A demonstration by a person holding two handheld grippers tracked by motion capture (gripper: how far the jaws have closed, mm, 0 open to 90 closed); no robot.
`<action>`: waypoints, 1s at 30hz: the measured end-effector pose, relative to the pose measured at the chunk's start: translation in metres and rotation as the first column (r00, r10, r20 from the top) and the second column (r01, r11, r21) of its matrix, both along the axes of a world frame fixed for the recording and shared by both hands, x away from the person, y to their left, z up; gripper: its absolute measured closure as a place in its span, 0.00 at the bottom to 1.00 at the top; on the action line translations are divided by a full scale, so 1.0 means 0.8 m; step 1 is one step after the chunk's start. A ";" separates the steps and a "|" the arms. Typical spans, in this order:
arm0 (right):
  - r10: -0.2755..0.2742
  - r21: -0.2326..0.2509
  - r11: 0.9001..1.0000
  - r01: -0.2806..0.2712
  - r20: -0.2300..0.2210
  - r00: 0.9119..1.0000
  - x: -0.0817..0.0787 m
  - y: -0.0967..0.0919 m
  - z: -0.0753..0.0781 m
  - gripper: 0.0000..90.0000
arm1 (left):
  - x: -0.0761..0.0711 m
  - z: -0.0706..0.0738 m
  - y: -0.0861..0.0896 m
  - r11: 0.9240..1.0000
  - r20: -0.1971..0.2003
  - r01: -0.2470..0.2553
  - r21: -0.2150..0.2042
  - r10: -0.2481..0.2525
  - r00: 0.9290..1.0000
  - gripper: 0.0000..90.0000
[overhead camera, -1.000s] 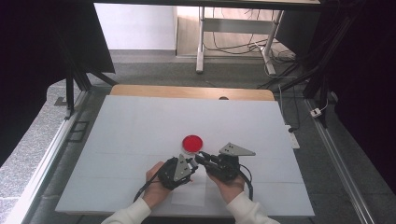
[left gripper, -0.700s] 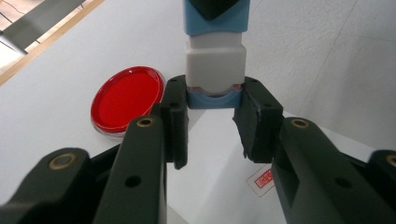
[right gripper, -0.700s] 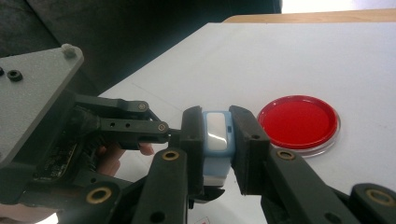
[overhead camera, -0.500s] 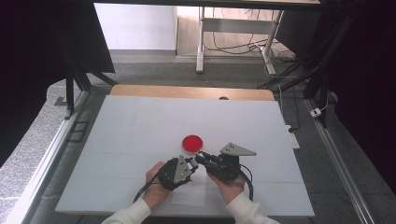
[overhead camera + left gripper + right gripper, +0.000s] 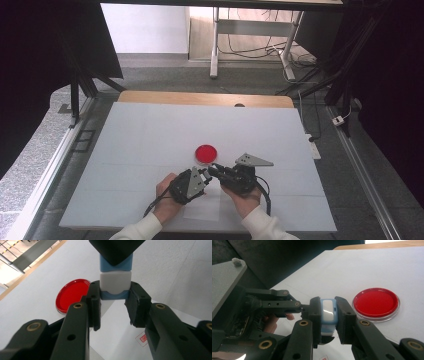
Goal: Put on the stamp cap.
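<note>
A small blue-and-white block [image 5: 115, 280] is held between both grippers just above the table, near the front edge. My left gripper [image 5: 115, 293] is shut on its rounded blue end. My right gripper [image 5: 327, 307] is shut on the other end of the block [image 5: 327, 311], and its jaws show black at the top of the left gripper view. In the high view the left gripper [image 5: 202, 176] and the right gripper [image 5: 214, 172] meet tip to tip, each held in a hand. A round red dish [image 5: 205, 153] lies on the table just beyond them.
A white sheet of paper [image 5: 202, 207] lies under the grippers, with a small red printed mark [image 5: 142, 338] on it. The white table top [image 5: 150, 135] stretches wide to the left, right and back. A wooden edge [image 5: 200, 97] runs along its far side.
</note>
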State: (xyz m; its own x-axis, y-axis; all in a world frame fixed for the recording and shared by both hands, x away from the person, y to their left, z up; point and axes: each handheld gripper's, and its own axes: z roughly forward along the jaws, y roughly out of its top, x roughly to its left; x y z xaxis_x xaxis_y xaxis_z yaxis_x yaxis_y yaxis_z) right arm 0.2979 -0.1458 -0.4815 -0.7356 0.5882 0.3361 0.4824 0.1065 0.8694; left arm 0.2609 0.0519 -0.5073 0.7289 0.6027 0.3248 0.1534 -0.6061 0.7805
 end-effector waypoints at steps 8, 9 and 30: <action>-0.001 -0.014 1.000 0.001 0.018 1.000 0.000 -0.001 0.002 0.84 | 0.004 -0.004 0.002 1.000 -0.031 0.005 -0.013 -0.005 0.999 0.72; -0.001 -0.017 1.000 0.001 0.017 1.000 0.001 -0.001 0.001 0.84 | 0.005 -0.005 0.002 1.000 -0.033 0.003 -0.013 -0.004 0.999 0.72; 0.037 -0.070 0.997 -0.031 0.087 0.996 0.005 -0.005 0.001 0.84 | 0.007 -0.002 0.016 0.997 -0.131 0.004 -0.079 -0.014 0.991 0.48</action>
State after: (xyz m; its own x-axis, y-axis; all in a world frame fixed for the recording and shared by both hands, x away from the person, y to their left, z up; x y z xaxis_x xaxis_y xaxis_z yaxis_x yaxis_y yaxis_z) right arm 0.3022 -0.1501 -0.4804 -0.7805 0.5818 0.2287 0.3993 0.1825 0.8985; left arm 0.2669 0.0645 -0.5089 0.7675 0.6160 0.1772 0.2531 -0.5452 0.7992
